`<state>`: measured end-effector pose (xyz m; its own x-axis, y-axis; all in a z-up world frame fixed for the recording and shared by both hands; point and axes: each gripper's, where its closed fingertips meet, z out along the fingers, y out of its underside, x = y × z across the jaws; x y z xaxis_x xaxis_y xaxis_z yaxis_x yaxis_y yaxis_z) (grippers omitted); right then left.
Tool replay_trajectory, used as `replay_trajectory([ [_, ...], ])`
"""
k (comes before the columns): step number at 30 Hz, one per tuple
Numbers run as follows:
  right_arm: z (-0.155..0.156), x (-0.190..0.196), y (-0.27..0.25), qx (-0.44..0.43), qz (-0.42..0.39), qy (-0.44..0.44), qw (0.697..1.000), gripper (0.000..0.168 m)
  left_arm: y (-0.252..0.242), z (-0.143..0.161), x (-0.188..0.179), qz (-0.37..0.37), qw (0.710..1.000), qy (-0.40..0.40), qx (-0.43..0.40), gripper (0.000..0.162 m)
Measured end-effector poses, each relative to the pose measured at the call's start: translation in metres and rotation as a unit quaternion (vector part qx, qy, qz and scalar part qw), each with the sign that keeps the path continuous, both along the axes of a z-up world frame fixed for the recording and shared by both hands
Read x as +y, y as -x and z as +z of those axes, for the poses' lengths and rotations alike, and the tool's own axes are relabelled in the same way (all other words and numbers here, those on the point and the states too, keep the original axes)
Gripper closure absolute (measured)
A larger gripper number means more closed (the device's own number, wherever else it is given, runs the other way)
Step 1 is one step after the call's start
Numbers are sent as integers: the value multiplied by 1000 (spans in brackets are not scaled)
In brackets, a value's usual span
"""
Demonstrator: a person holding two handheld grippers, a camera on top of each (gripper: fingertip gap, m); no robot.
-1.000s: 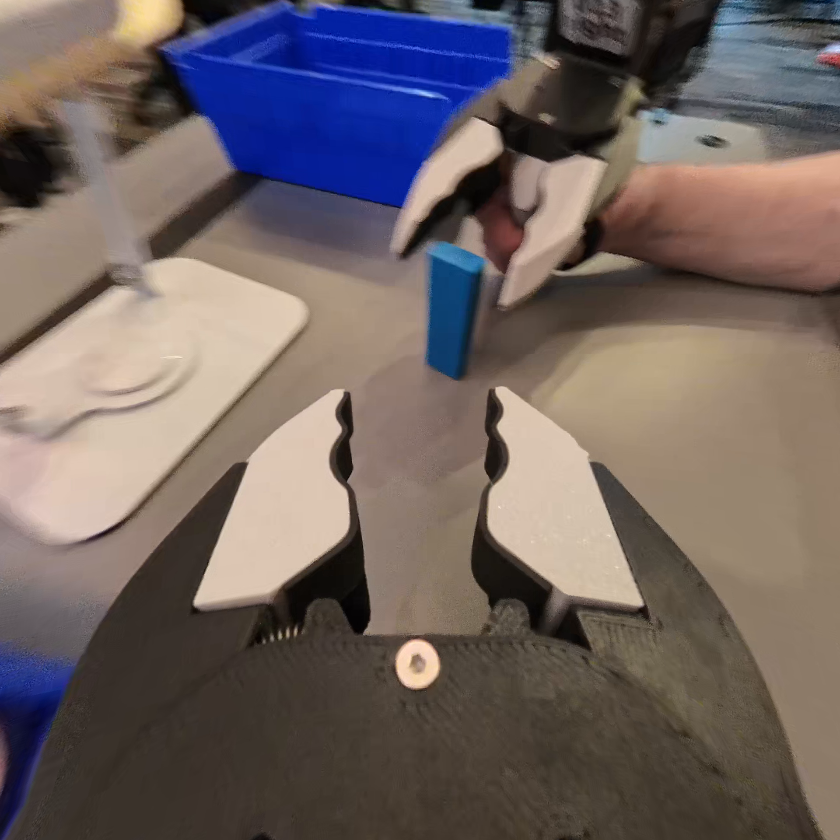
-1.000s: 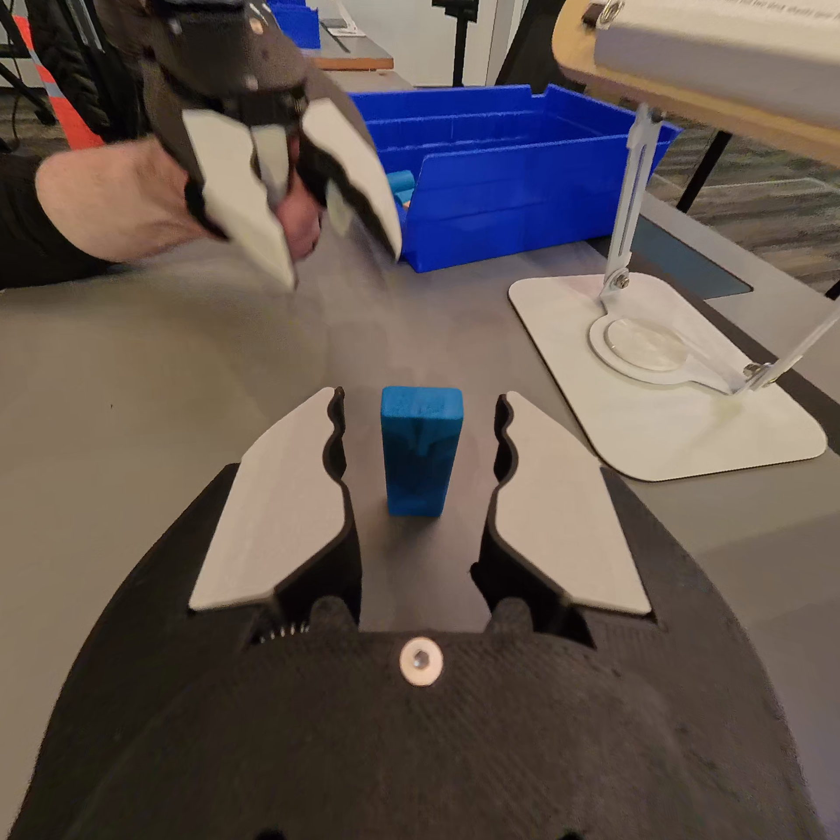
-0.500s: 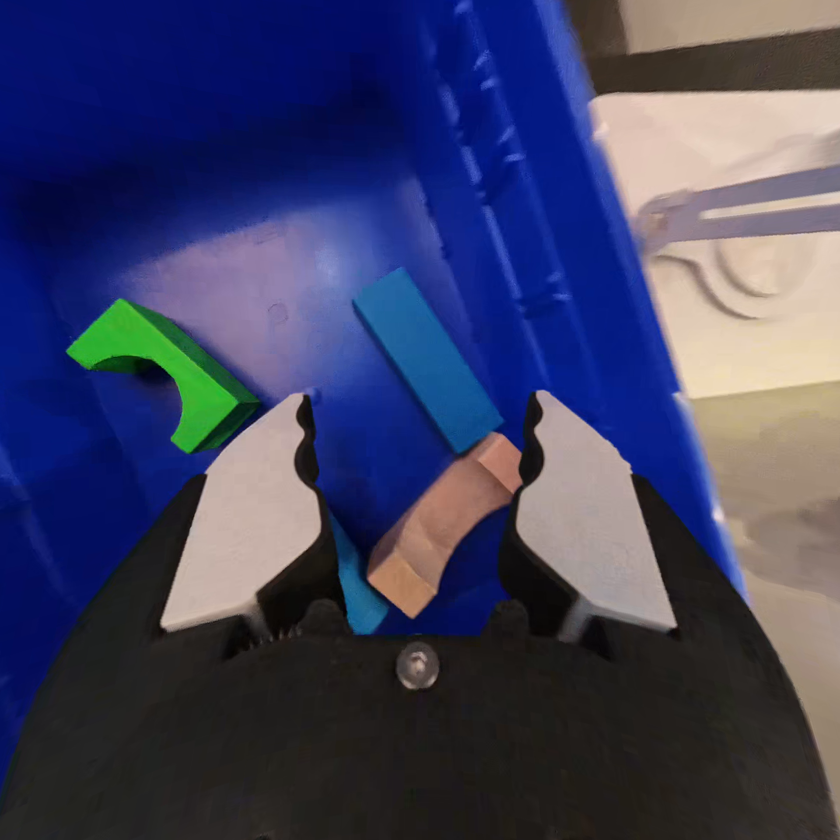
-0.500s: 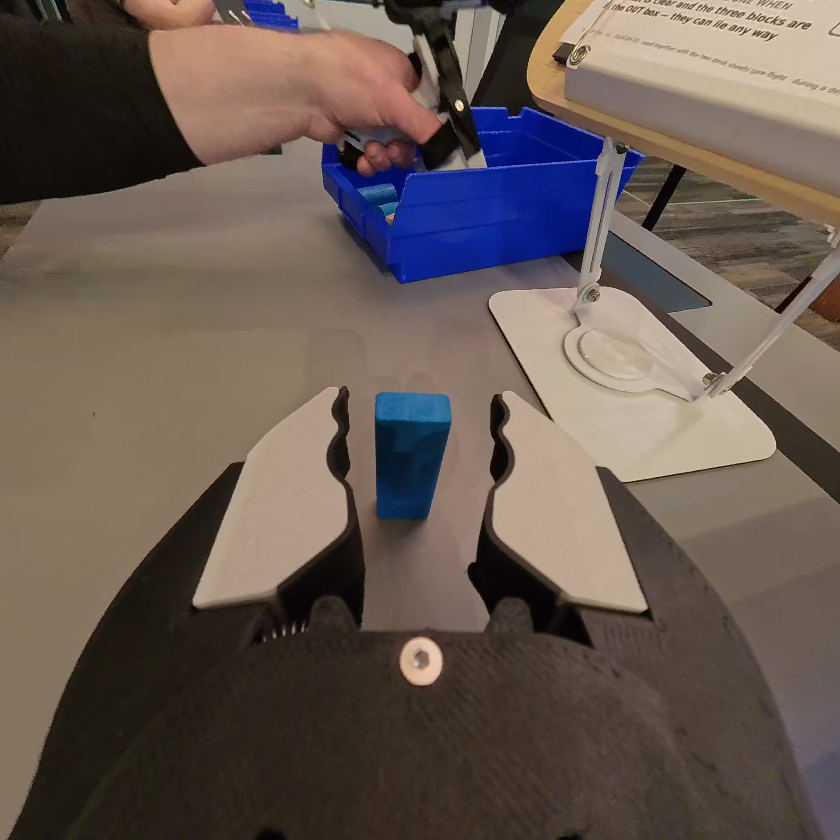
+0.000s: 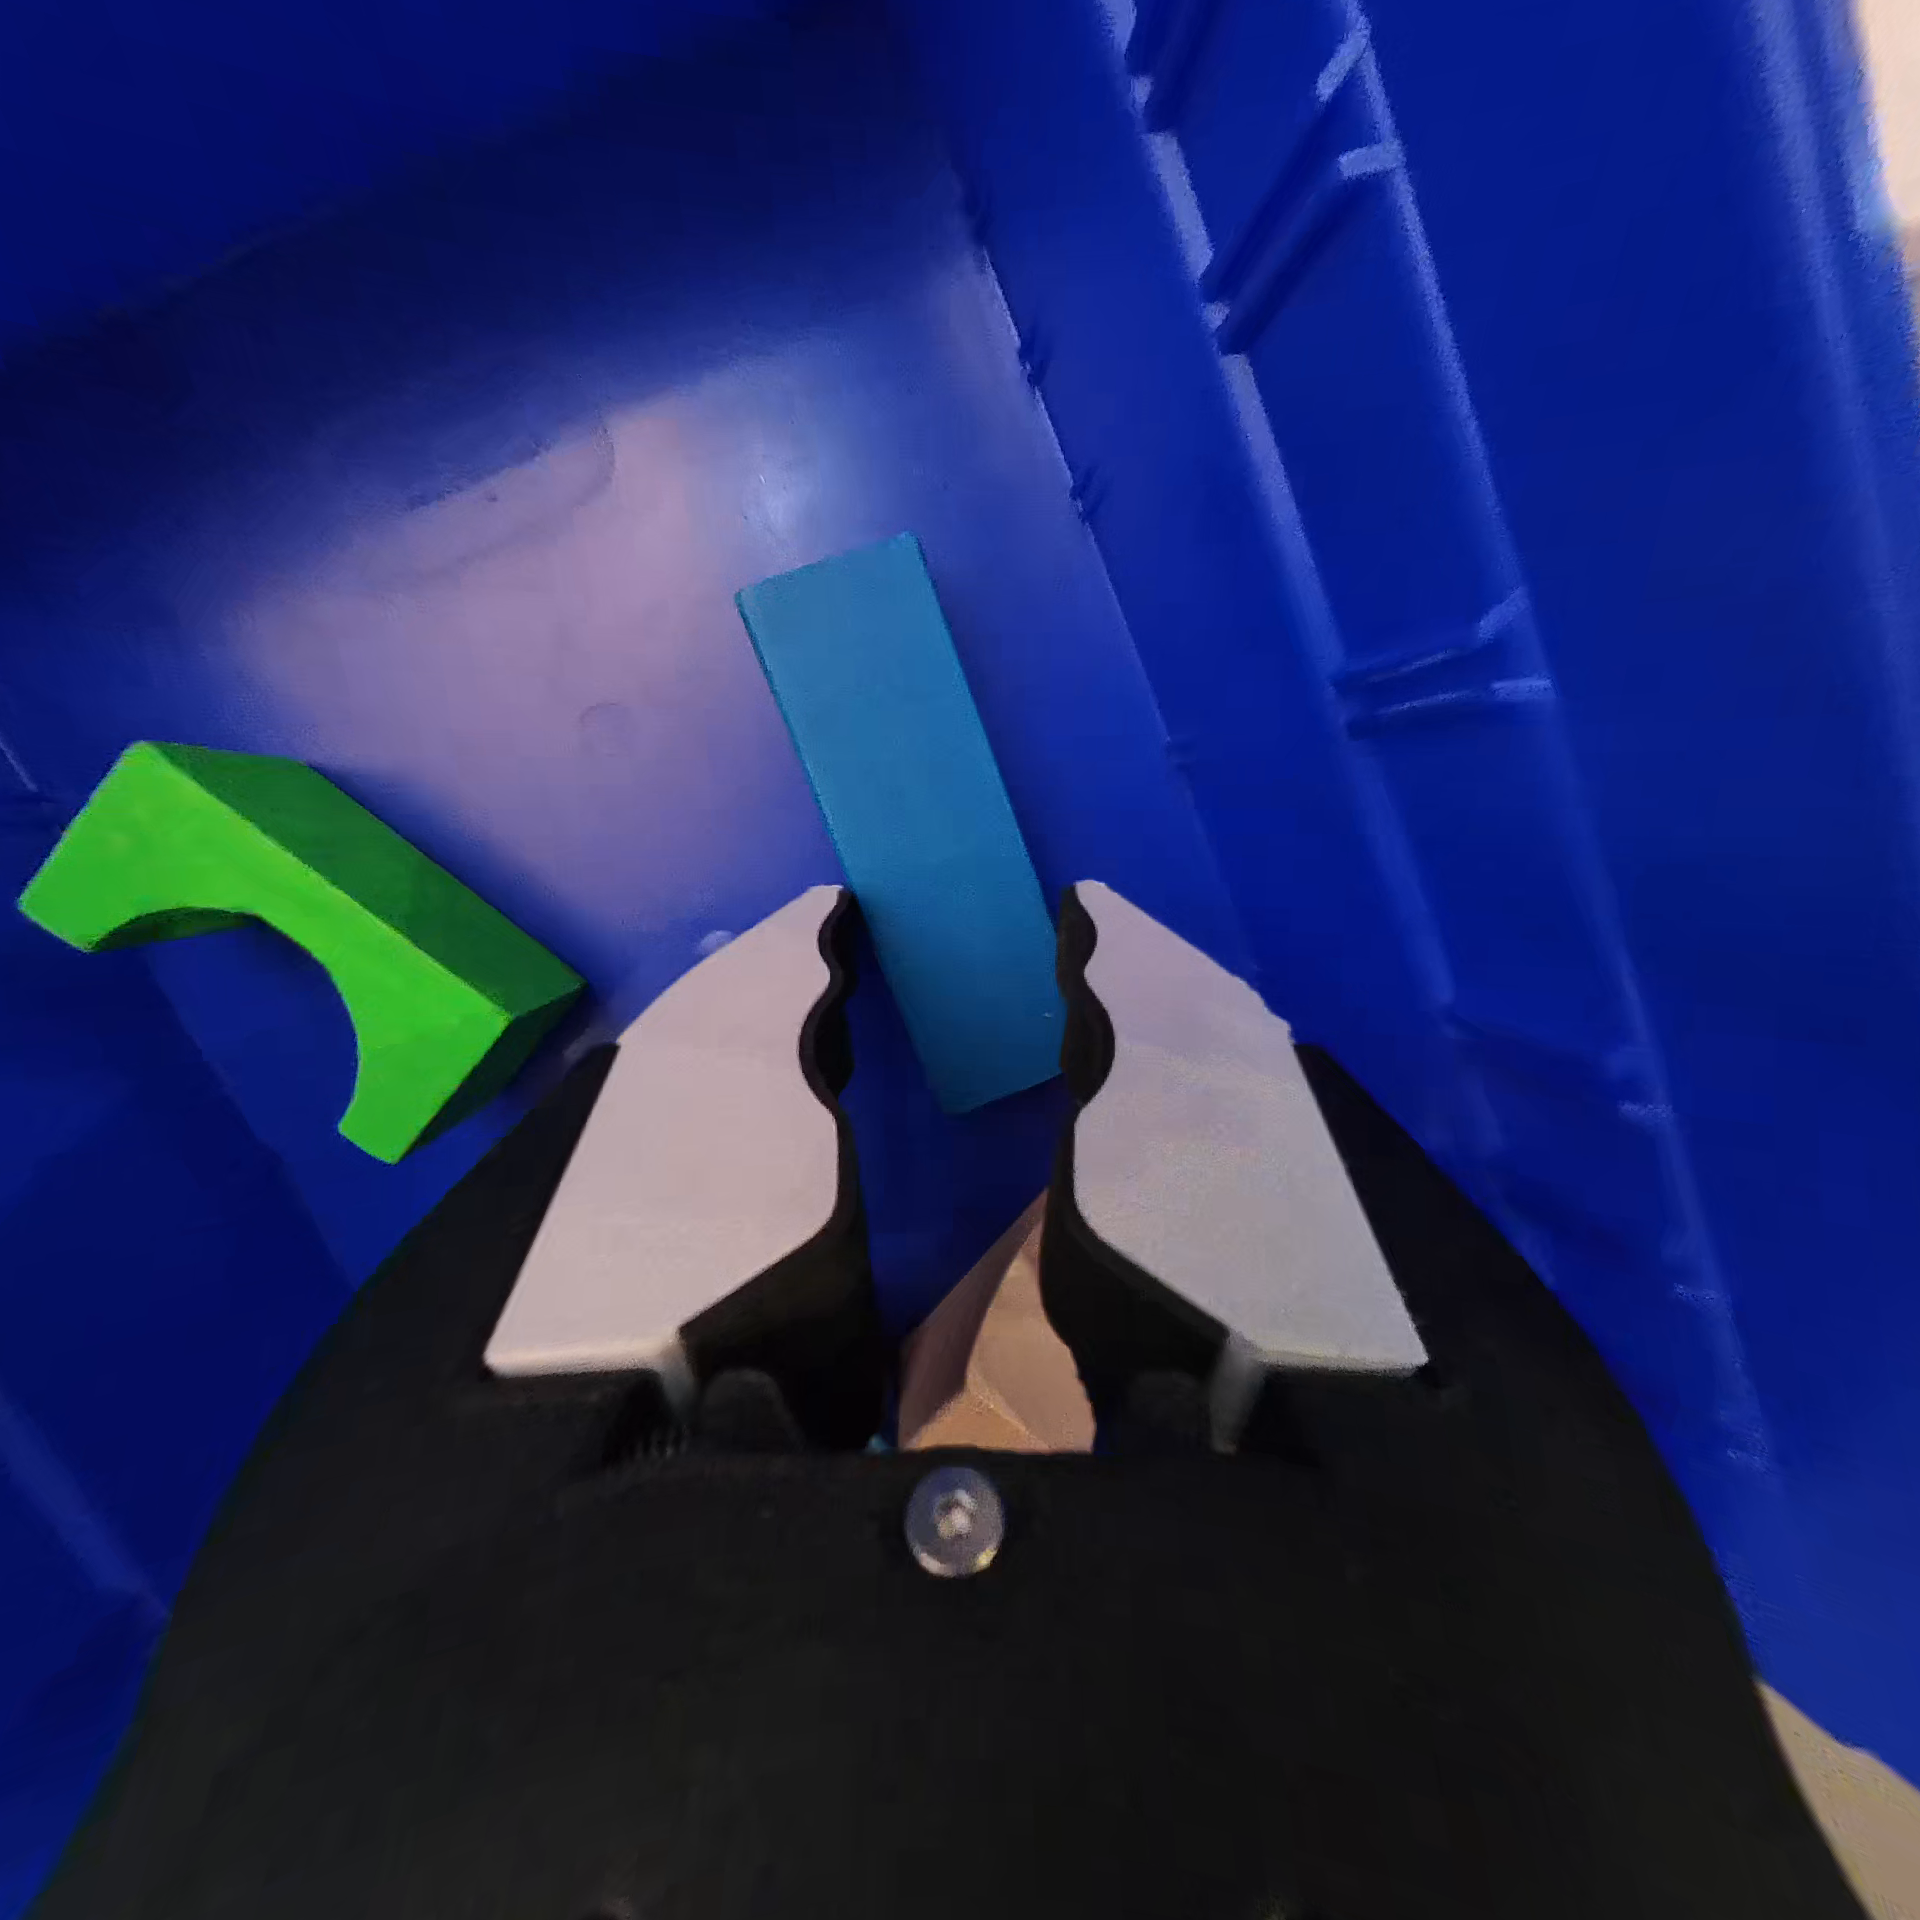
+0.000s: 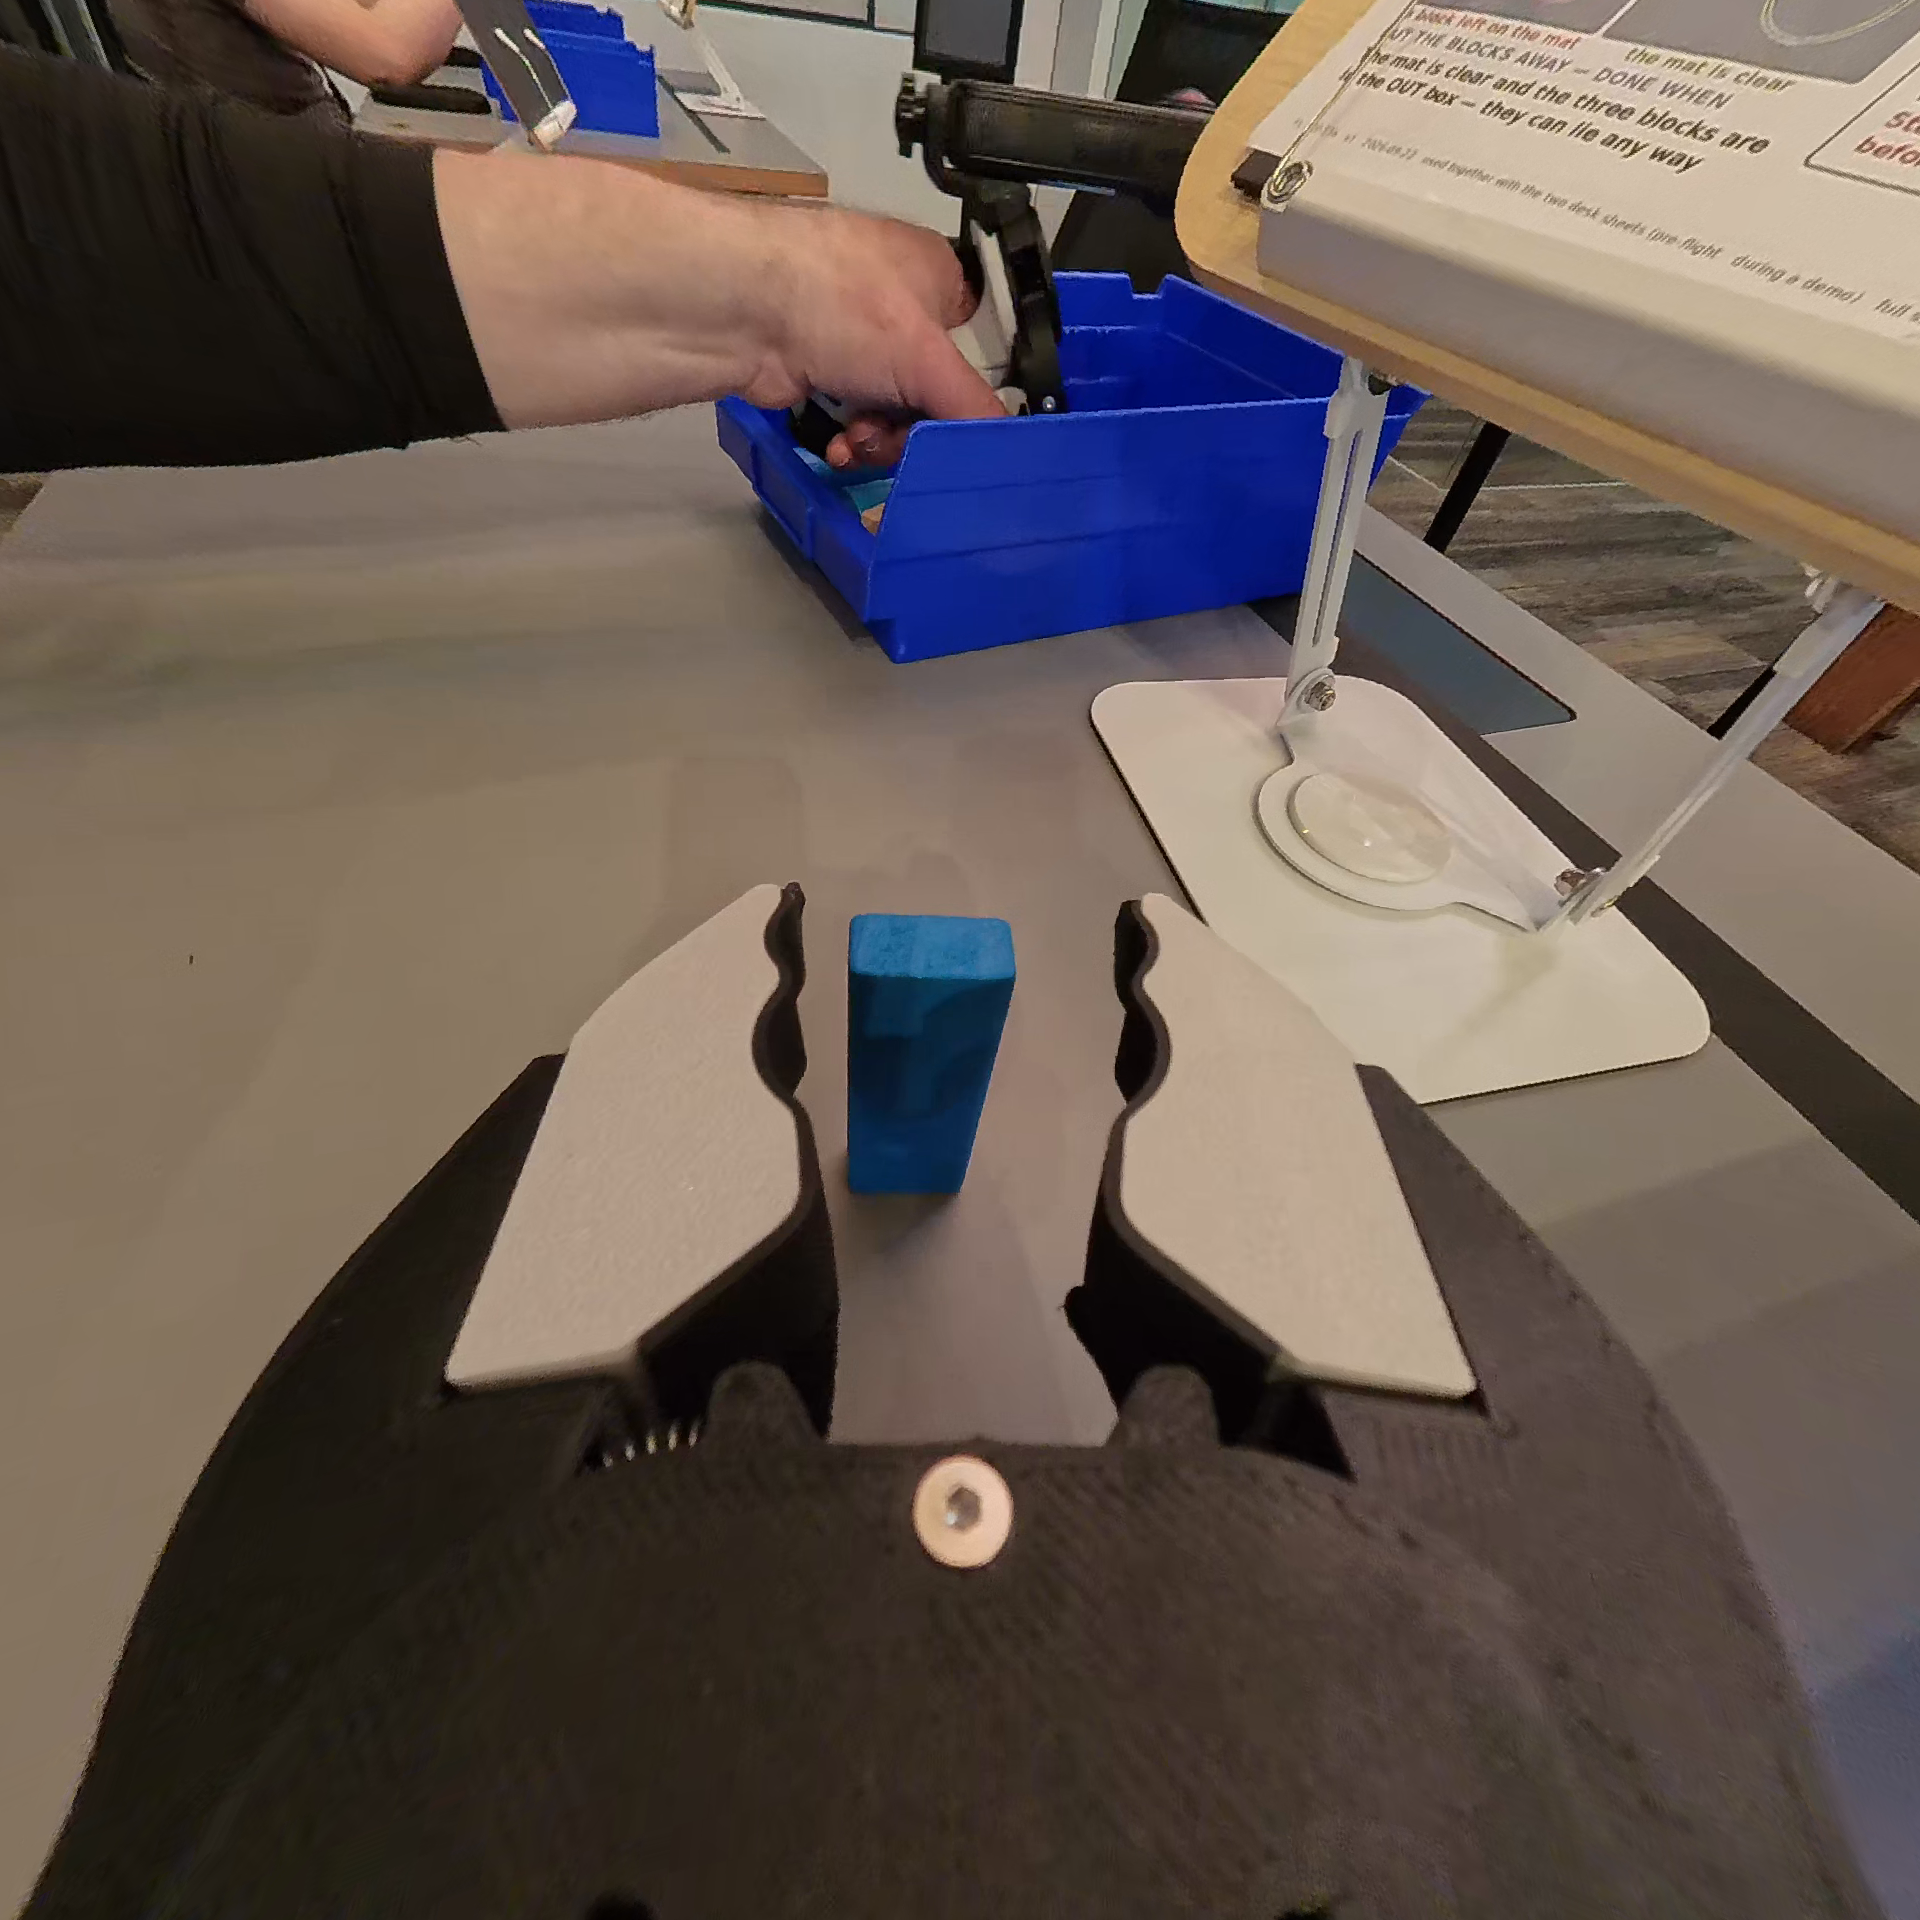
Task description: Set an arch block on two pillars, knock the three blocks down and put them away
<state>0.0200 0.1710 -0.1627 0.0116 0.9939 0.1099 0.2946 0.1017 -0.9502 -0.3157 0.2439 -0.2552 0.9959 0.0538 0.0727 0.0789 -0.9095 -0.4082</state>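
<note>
In the left wrist view my left gripper is down inside the blue bin. Its jaws have closed onto the near end of a flat blue block lying on the bin floor. A green arch block lies to the left. A tan arch block shows under the jaws. In the right wrist view my right gripper is open and straddles an upright blue block on the grey mat, without touching it. The left gripper and the hand holding it reach into the bin.
A white stand base with thin metal legs sits right of the upright block. It carries a tilted board with a printed sheet overhead. The person's forearm crosses the back of the mat. Another blue bin stands far behind. There is about 35 centimeters between the tips of the two grippers. The white stand base is about 20 centimeters from my right fingertips.
My left gripper has swung from over the mat into the blue bin and its jaws have narrowed around the flat blue block. My right gripper has stayed open around the upright block.
</note>
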Motion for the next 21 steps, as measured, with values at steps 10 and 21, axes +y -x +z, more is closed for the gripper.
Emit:
replay_trajectory([
  [10, 1, 2, -2, -1, -7, -6, 1000, 111, 4, 39, -12, -35, 990, -138, -1, 127],
  [21, 51, -3, -15, 62, -21, -43, 997, 108, -74, 140, -91, -176, 906, -370, -104, 127],
])
